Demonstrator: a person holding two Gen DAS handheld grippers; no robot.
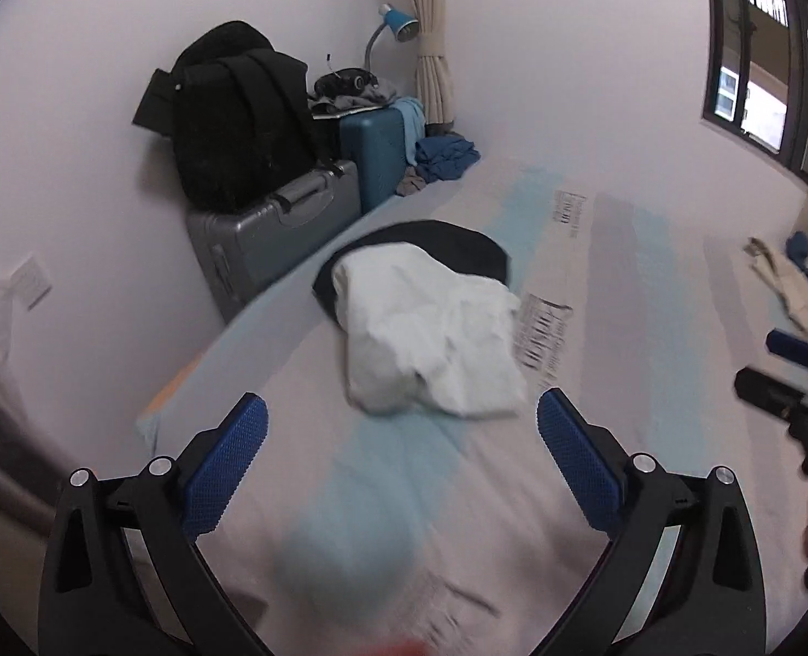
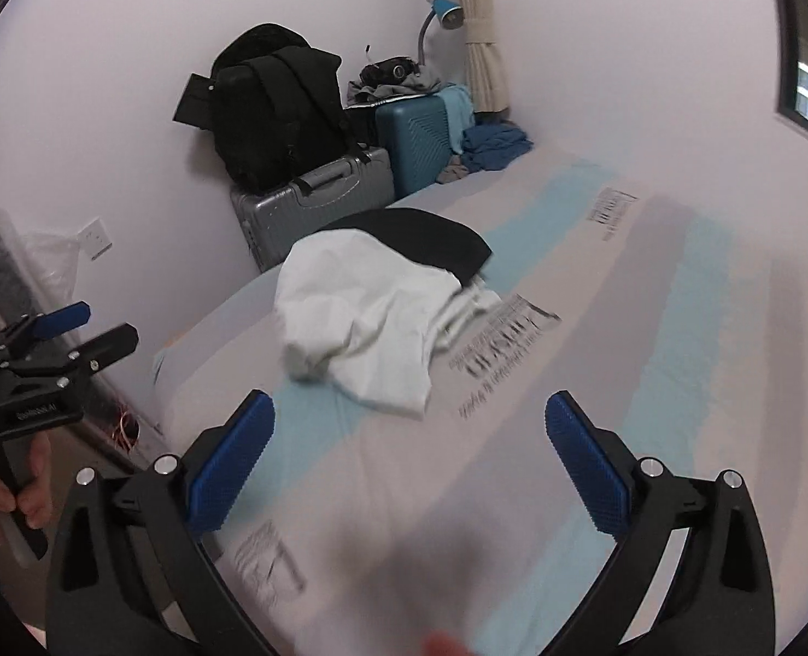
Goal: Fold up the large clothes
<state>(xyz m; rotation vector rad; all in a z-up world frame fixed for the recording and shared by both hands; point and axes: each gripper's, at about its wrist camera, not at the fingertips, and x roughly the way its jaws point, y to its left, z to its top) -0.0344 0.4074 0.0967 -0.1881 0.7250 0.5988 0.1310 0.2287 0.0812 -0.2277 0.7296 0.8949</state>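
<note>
White garment (image 1: 431, 328) is lying bunched on the bed (image 1: 650, 328); I am holding both claws, left gripper (image 1: 402, 426) and right gripper (image 2: 409, 426), wide and empty, aiming for separate outer edges.

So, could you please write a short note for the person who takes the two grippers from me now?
Left gripper: open, holding nothing, above the bed.
Right gripper: open, holding nothing, also above the bed.
White garment: lies crumpled near the bed's left edge, partly on top of a black garment.
More clothes lie at the far right of the bed.
Done: no neat fold is visible.
Left: spread the white garment flat, fold it, then do the others.
</note>
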